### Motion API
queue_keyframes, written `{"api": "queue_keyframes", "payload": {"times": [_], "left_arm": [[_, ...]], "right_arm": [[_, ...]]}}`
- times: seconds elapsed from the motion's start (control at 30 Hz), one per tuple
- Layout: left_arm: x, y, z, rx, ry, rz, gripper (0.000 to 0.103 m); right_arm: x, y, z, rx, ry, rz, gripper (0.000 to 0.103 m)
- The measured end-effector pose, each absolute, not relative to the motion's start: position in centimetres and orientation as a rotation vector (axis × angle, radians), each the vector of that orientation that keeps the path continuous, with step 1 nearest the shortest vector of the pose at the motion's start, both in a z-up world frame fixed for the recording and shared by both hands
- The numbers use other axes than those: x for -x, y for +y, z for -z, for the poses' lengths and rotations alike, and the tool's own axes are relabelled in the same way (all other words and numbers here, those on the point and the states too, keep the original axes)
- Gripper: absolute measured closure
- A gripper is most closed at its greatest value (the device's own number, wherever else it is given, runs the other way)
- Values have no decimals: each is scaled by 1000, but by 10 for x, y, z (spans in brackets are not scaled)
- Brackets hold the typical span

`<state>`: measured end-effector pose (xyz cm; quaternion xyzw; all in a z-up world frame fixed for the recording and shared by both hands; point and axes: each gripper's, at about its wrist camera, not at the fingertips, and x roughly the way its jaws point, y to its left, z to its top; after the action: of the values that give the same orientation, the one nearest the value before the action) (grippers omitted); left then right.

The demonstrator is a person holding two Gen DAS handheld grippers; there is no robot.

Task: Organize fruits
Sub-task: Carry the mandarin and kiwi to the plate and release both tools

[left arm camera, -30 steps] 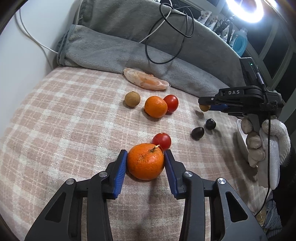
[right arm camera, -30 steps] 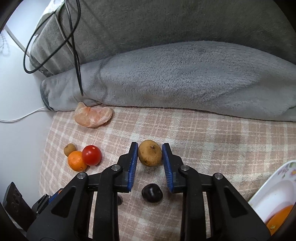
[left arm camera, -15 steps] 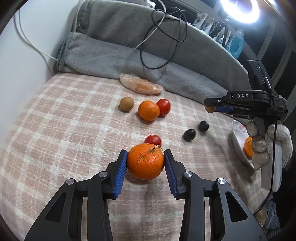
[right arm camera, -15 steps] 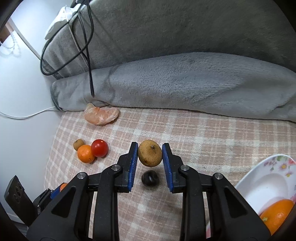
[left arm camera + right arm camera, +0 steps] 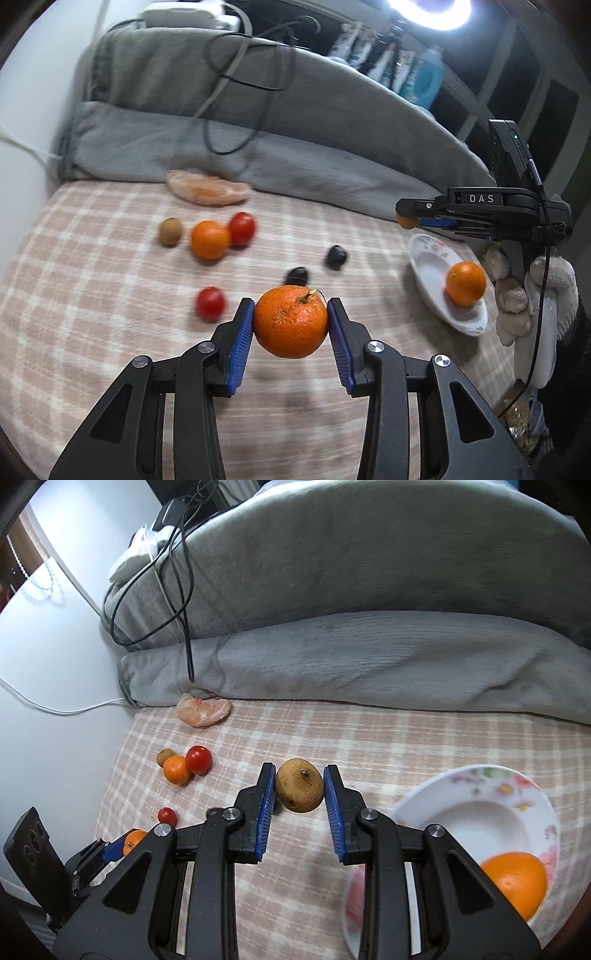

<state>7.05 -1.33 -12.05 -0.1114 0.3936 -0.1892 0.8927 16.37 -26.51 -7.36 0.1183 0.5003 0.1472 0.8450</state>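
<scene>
Moved: both grippers have lifted their fruit higher; plate [image 5: 476, 786] now right of the right jaws.
Left gripper [image 5: 291, 326]: jaws clamp tangerine [image 5: 290, 322].
Right gripper [image 5: 300, 792]: jaws clamp brown fruit [image 5: 300, 790].

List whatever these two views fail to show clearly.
- Plate, right wrist view: its near rim is hidden behind the right gripper.
- Orange on the plate, right wrist view: its lower part is cut off by the lens edge.
- Bottles on the shelf, left wrist view: blurred, labels unreadable.
- Pale bag by the grey blanket, left wrist view: blurred; contents unclear.
</scene>
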Motion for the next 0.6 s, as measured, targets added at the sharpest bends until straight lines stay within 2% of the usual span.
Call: {"api": "queue_keyframes", "payload": {"times": [0.6], "left_arm": [[-66, -118, 108, 151, 828, 611, 65]], "right_arm": [[-134, -337, 70, -298, 1016, -244, 75]]}}
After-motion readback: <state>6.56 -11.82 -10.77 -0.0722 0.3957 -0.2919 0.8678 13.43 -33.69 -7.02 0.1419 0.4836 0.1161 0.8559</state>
